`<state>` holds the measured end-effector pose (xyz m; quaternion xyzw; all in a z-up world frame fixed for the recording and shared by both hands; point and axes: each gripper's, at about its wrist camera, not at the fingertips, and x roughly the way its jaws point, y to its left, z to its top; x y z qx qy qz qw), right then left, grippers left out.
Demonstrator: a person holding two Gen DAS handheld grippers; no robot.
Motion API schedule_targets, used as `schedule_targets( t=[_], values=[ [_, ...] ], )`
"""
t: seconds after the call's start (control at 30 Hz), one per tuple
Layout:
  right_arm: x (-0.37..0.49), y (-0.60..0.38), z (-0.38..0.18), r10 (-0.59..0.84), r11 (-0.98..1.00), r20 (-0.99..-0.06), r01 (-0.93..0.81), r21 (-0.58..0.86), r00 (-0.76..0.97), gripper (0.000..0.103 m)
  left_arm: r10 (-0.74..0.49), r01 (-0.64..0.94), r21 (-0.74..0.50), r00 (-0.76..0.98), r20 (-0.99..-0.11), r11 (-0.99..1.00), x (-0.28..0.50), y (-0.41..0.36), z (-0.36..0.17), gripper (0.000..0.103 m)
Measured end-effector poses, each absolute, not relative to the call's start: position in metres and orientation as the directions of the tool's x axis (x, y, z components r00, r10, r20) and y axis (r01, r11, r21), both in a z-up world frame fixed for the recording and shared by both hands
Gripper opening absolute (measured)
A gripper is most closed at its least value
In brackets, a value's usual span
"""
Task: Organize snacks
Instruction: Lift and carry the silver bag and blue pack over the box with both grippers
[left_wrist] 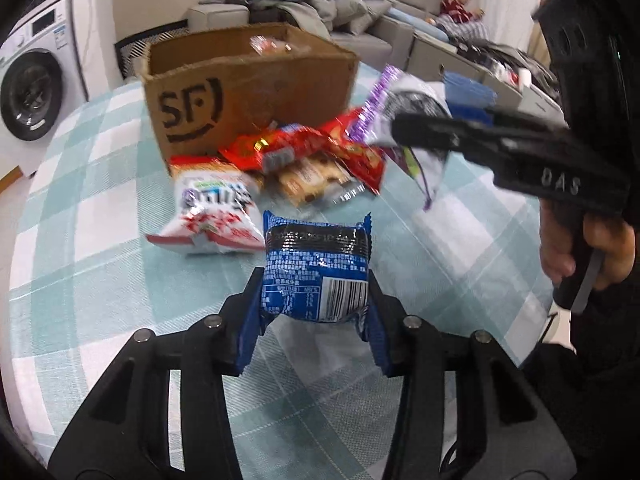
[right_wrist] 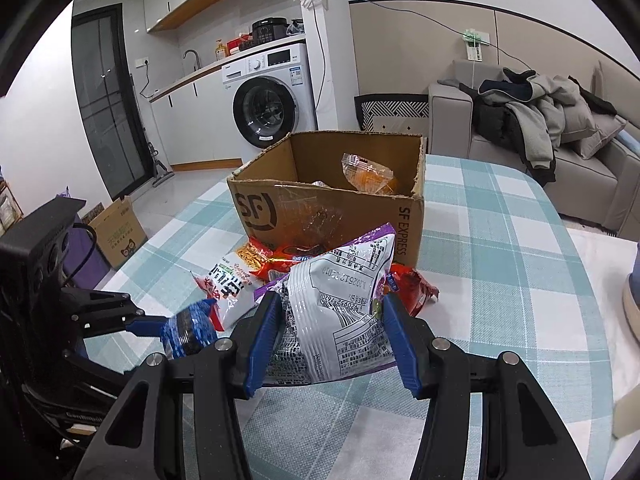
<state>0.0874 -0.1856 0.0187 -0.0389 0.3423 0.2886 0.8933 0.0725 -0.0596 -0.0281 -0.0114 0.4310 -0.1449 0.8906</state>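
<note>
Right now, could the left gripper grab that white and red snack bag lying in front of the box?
Probably not yet. The left gripper is shut on a blue packet, so its jaws are full. The white and red bag lies just beyond, uncovered on the tablecloth.

A white washing machine [right_wrist: 267, 98] is sitting under a kitchen counter [right_wrist: 208, 70], while jackets [right_wrist: 536, 116] are lying heaped on a grey sofa [right_wrist: 452, 120] against the beige wall [right_wrist: 400, 48]

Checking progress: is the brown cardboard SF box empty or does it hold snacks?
Not empty. The brown cardboard SF box holds at least one clear orange-filled snack packet, visible over its rim in both wrist views.
</note>
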Motion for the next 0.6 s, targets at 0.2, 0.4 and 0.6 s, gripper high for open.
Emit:
schedule_targets(
  t=[0.2,0.4,0.6],
  values=[
    [0.088,-0.187,0.022,0.487,0.835,-0.623,-0.536,0.125,0.612,0.053,-0.250,0.201,-0.156,0.633,-0.733,0.967,0.076,-0.041,-0.011,0.042],
    [0.092,-0.187,0.028,0.482,0.840,-0.613,-0.530,0.119,0.626,0.053,-0.213,0.148,-0.153,0.673,-0.708,0.977,0.085,-0.022,0.006,0.042],
    [0.101,-0.188,0.045,0.473,0.846,-0.598,-0.523,0.103,0.647,0.053,-0.180,0.107,-0.148,0.710,-0.681,0.983,0.102,-0.012,0.024,0.042]
  ],
)
